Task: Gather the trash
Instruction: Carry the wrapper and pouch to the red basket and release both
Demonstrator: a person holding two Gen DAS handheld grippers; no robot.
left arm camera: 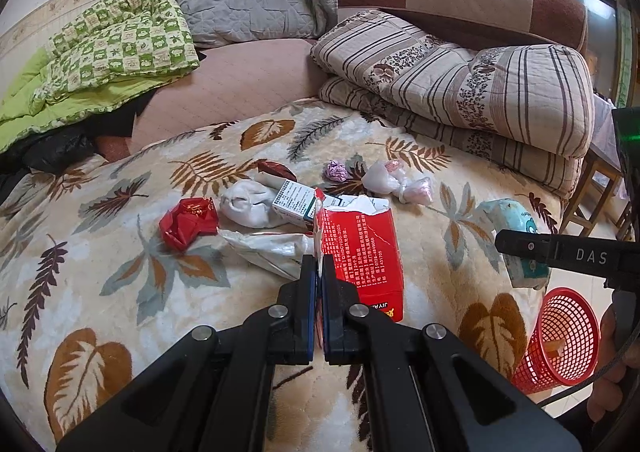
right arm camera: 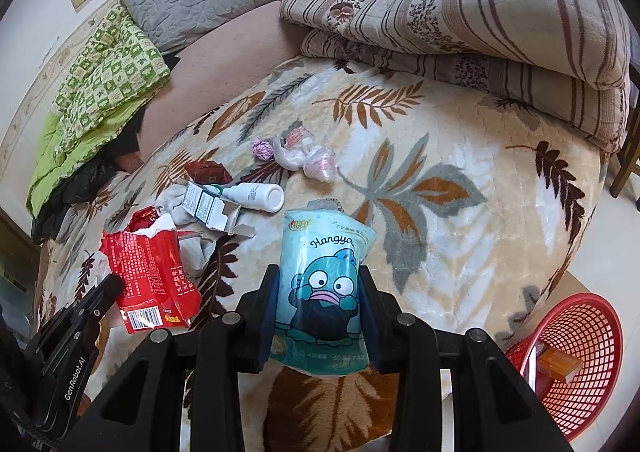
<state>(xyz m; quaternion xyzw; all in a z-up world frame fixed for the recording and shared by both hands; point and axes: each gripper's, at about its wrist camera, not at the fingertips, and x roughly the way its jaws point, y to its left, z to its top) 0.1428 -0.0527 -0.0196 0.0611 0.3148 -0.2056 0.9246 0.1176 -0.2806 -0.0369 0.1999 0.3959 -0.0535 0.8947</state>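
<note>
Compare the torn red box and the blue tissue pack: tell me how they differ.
The red box is stiff card, ripped open at its top; the blue tissue pack is soft plastic with a cartoon face. The left tongs pinch only a thin edge of the red box, fully shut; the right tongs squeeze the blue tissue pack across its width. Both are held above the leaf-patterned blanket, neither yet in the red basket.

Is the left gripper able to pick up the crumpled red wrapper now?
Probably not yet: the left gripper is shut on the torn red packet. The crumpled red wrapper lies uncovered on the blanket, so the way is otherwise free.
</note>
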